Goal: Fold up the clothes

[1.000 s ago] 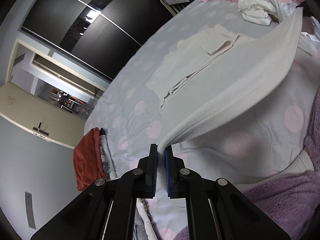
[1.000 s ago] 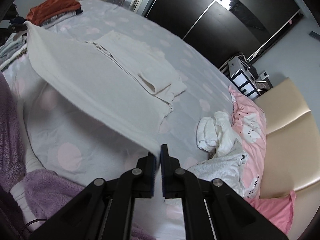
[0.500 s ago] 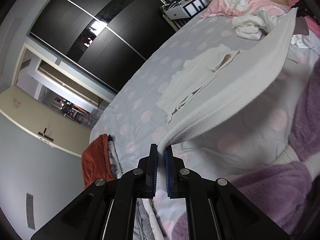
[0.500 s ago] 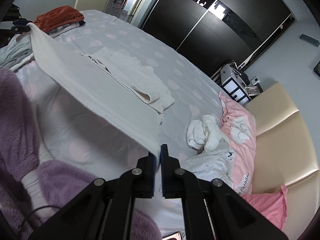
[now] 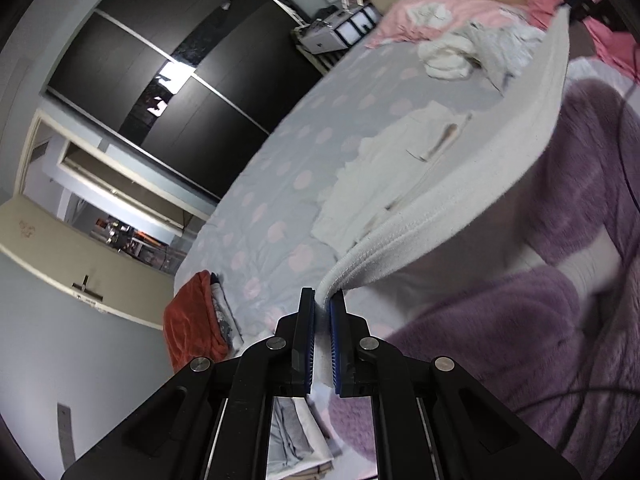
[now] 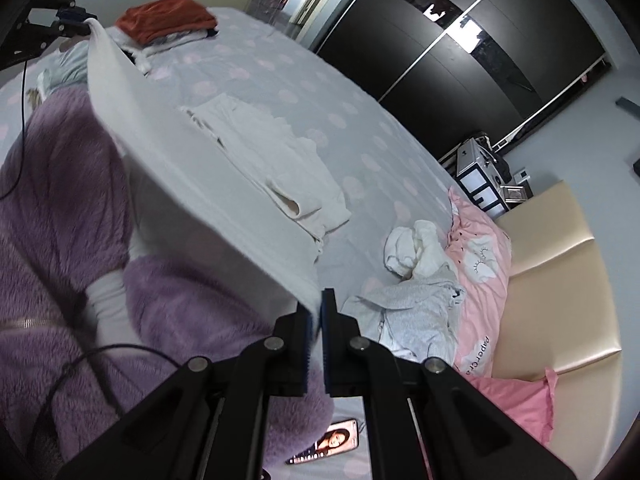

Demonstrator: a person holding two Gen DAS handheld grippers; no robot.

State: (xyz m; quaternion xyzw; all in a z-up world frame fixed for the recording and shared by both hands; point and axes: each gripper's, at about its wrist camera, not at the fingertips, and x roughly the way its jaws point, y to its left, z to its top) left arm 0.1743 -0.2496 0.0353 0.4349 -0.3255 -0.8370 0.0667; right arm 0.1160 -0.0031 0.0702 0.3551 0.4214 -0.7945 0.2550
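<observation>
Cream garment (image 5: 460,184), thick and fleecy, stretched taut above the near edge of the bed (image 5: 256,216), hem raised and the far part, with one sleeve folded in, lying flat on the dotted sheet toward the middle of the bed. Left gripper (image 5: 322,300) clenched on one hem corner, right gripper (image 6: 316,300) clenched on the other, cloth pinched between the blue pads in both wrist views. Judged step: lifting the hem clear to carry it over the flat part for a lengthwise fold. Next move calls for both corners going forward level and together, hem kept tight, then lowered onto the far part before any release; uneven travel would likely skew the fold, and the heavy fabric may drag the flat part out of line. Purple fleece of the person (image 6: 60,208) below the raised cloth, at the near edge. Heap of white and grey clothes (image 6: 416,280) near the pink pillow (image 6: 480,264) at the head end; orange folded pile (image 6: 168,16) at the opposite end. Phone (image 6: 324,446) on the sheet by the near edge.
</observation>
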